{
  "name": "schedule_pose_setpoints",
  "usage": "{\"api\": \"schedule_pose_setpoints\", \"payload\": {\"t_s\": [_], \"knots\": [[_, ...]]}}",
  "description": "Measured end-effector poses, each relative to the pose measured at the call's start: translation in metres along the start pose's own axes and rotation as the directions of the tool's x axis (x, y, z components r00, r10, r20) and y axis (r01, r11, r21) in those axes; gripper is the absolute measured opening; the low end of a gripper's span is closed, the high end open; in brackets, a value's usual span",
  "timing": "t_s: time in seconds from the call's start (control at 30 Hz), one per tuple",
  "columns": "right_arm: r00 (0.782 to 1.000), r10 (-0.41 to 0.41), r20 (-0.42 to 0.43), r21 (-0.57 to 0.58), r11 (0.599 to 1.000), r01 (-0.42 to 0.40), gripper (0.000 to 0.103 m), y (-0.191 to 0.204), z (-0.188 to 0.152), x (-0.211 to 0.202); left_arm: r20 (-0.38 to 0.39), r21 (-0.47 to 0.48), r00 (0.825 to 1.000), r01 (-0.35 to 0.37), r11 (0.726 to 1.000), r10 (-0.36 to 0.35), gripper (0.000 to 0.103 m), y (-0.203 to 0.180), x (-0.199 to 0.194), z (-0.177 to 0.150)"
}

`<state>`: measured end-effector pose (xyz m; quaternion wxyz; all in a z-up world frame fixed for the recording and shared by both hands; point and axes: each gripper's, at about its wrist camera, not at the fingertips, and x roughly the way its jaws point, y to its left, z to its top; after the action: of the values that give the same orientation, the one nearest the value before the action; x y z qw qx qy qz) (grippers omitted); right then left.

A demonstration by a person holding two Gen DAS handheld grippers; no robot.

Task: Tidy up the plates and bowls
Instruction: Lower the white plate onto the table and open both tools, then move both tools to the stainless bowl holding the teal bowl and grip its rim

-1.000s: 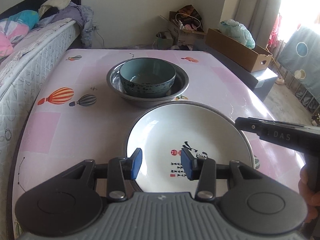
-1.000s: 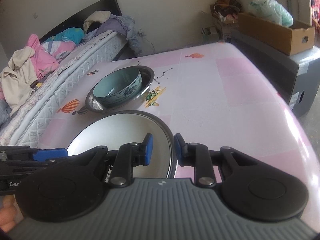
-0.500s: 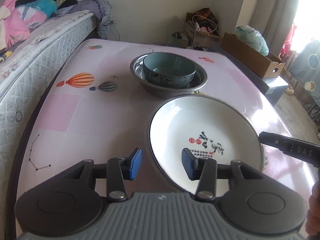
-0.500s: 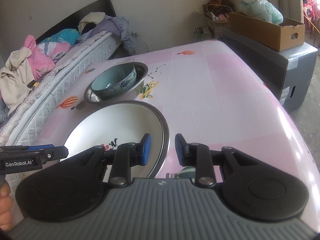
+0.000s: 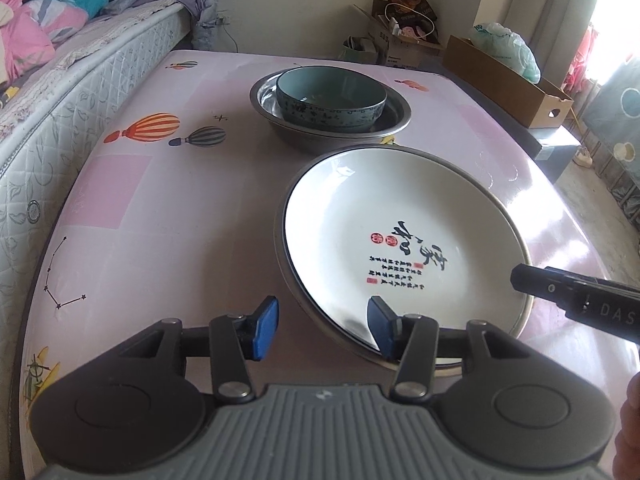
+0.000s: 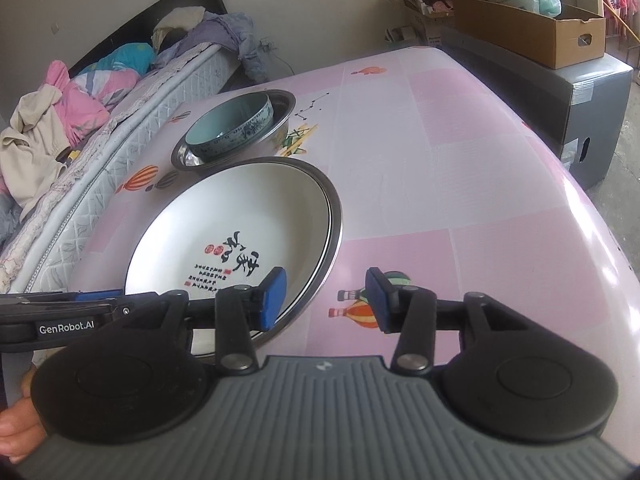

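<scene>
A pink table (image 5: 168, 200) printed with hot-air balloons fills both views, with a quilted mattress (image 5: 60, 104) along its left side and a cardboard box (image 6: 532, 32) off to the right. On the near part of the table lies a large white plate (image 5: 400, 240) with black calligraphy and red seals; it sits nested in a shallow metal plate (image 6: 334, 216) whose grey rim shows just outside the white edge. Farther back, just beyond the plates, stands a metal basin (image 5: 396, 114) — and inside it rests a teal bowl (image 5: 332, 96) with a dark patterned band, upright.

The left gripper (image 5: 322, 328) hovers at the near-left rim of the plates with its blue pads spread wide; the right pad (image 5: 380, 330) overlaps the plate rim in the left wrist view, the left pad is over bare tabletop, and nothing is clamped. The right gripper (image 6: 322, 300) is at the near-right rim, likewise spread apart and holding nothing — its left pad (image 6: 274, 296) stands over the white plate, the right pad over the balloon print on the cloth. Whether either pad touches the plates cannot be told.
</scene>
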<state>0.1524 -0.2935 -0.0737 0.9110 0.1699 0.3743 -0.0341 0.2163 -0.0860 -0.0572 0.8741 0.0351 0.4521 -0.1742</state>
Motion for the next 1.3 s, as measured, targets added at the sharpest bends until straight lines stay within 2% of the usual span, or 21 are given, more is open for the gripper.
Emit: {"api": "schedule_pose_setpoints", "payload": {"t_s": [0.2,0.27,0.6,0.77,1.13,1.3], "knots": [[1.0,-0.009,-0.014,0.0,1.0,0.009,0.045,0.0,0.001,0.004,0.001,-0.006,1.0,0.002,1.0,-0.002,0.051,0.003,-0.001,-0.001],[1.0,-0.007,-0.008,-0.001,1.0,0.007,0.046,0.0,0.002,0.003,0.011,-0.006,1.0,0.002,1.0,-0.002,0.057,0.004,-0.005,0.001],[0.998,0.037,0.05,-0.011,0.999,-0.036,0.057,0.007,0.032,-0.02,0.087,0.012,0.995,-0.046,0.999,0.044,0.072,0.01,-0.036,0.026],[0.995,0.065,0.071,-0.027,0.998,-0.063,0.068,0.013,0.05,-0.031,0.107,-0.018,0.992,-0.064,0.998,0.065,0.078,0.019,-0.045,0.041],[0.991,0.113,0.066,-0.072,0.992,-0.108,0.069,0.028,0.108,-0.023,0.15,-0.119,0.983,-0.091,0.989,0.108,0.082,0.05,-0.035,0.091],[0.991,0.13,0.044,-0.059,0.99,-0.128,0.069,0.031,0.14,0.003,0.178,-0.142,0.981,-0.057,0.988,0.082,0.082,0.059,-0.017,0.114]]}}
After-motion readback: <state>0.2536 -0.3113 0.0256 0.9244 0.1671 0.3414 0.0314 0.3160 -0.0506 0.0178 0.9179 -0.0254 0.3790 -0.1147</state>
